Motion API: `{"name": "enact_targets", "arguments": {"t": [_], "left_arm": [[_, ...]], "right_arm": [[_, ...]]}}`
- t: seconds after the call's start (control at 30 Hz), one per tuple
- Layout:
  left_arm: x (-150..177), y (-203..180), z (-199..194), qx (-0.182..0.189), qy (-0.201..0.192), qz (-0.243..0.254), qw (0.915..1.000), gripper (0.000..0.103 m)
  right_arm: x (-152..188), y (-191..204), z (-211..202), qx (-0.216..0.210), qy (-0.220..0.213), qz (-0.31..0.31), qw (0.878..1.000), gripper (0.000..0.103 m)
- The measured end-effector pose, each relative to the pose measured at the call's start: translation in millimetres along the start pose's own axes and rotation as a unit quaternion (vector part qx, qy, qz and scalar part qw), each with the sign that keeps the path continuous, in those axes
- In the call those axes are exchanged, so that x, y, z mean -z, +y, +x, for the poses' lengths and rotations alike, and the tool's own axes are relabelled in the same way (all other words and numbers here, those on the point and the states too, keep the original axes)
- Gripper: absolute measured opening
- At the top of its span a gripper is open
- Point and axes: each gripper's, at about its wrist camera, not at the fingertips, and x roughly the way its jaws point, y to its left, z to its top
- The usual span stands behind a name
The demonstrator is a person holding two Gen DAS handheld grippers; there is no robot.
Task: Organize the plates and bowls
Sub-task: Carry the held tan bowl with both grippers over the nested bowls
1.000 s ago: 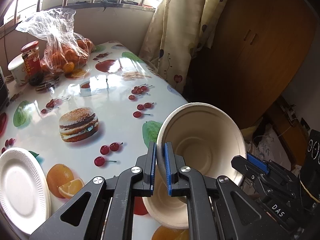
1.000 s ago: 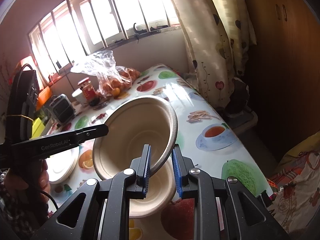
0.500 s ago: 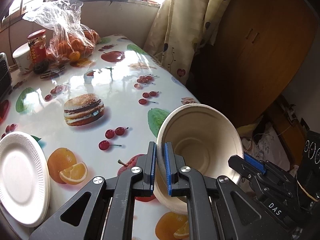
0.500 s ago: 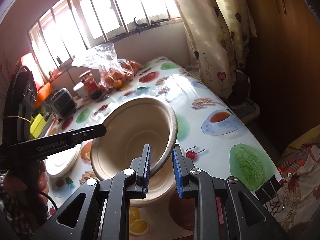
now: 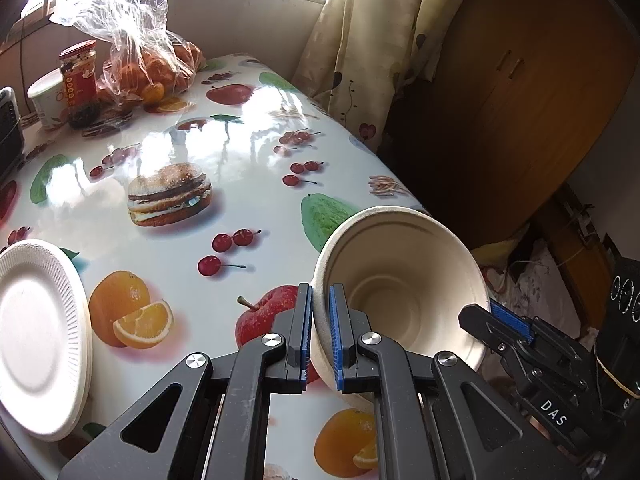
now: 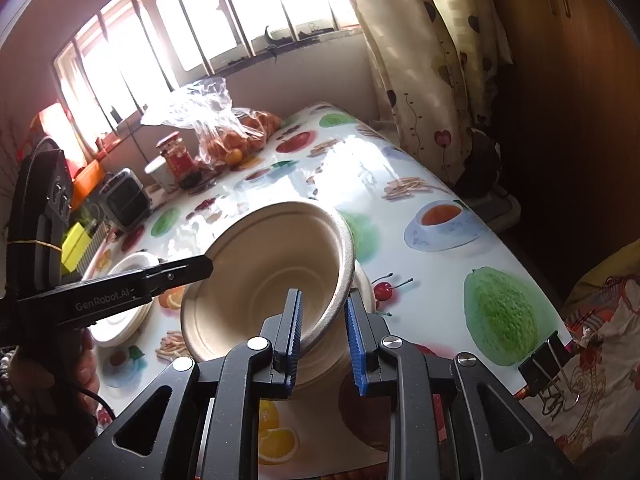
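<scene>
**Two grippers on one tilted bowl, above the near edge of the surface**

The left gripper (image 5: 320, 336) has its jaws closed tight on the rim of the beige paper bowl (image 5: 400, 288), one pad inside the wall and one outside. The right gripper (image 6: 322, 340) takes the opposite rim; its jaws stand a little wider, with the thick rim between the pads, and appear to grip it. In the right wrist view a second bowl (image 6: 360, 292) seems to sit beneath the held one, though whether they are nested tight or already parting I cannot tell.

The bowl hangs tilted, mouth toward the left camera, above the fruit-printed surface (image 5: 208, 248) near its front edge. A stack of white paper plates (image 5: 36, 336) lies well apart to the left; a bag of oranges (image 5: 148, 68) and a red-lidded jar (image 5: 78, 76) stand at the far end.

The step looks like separating or placing the bowl. To do it well, level the bowl first, keep both grips firm but not crushing the soft rim, and lower it onto a bare patch well inside the edge before either gripper lets go.
</scene>
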Motion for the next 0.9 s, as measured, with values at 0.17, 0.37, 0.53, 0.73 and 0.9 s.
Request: {"name": "enact_targets", "arguments": {"t": [0.17,0.37,0.53,0.73,0.9], "left_arm": [[0.6,-0.6,0.0,-0.001,0.002,-0.002,1.0000,0.008],[3.4,-0.9,5.4,-0.005,0.010,-0.002,0.9999,0.008],[5.4,-0.1,11.1,-0.006,0.016,-0.003,0.9999,0.009],[6.8,1.0,16.5,-0.009,0.021,-0.004,0.9997,0.009],[7.1,0.6,17.5,-0.010,0.022,-0.004,0.9997,0.009]], "right_arm": [[2.1,-0.6,0.5,0.001,0.002,0.000,1.000,0.022],[6.7,-2.6,4.0,0.002,0.008,0.002,1.000,0.022],[8.4,-4.3,5.9,0.003,0.010,0.004,1.000,0.022],[11.3,-5.7,10.2,0.004,0.015,0.007,1.000,0.022],[11.9,-5.7,11.7,0.006,0.016,0.006,1.000,0.022]]}}
